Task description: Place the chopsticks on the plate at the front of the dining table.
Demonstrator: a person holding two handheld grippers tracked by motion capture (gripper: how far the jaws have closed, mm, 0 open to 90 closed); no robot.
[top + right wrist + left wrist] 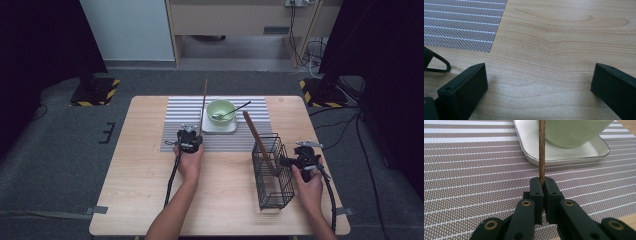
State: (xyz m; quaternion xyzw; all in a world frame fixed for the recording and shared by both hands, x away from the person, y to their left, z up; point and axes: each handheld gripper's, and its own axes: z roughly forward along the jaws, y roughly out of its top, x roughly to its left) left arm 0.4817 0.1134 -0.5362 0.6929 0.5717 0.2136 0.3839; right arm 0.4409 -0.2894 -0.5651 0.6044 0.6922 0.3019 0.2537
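Wooden and thin, 1 chopstick [542,150] is standing pinched between the closed jaws of the left gripper [190,140], rising over the striped placemat [180,120] just beside the white tray [564,157] carrying the green bowl [221,111] (a spoon [232,112] is resting in it). Another chopstick [259,141] is leaning in the black wire basket [272,172], which is sitting on the wooden table [564,37]. The right gripper [306,159] is waiting by the basket, jaws spread wide and holding nothing. My judgement: the transport step is underway; next, lining the stick over the basket and releasing.
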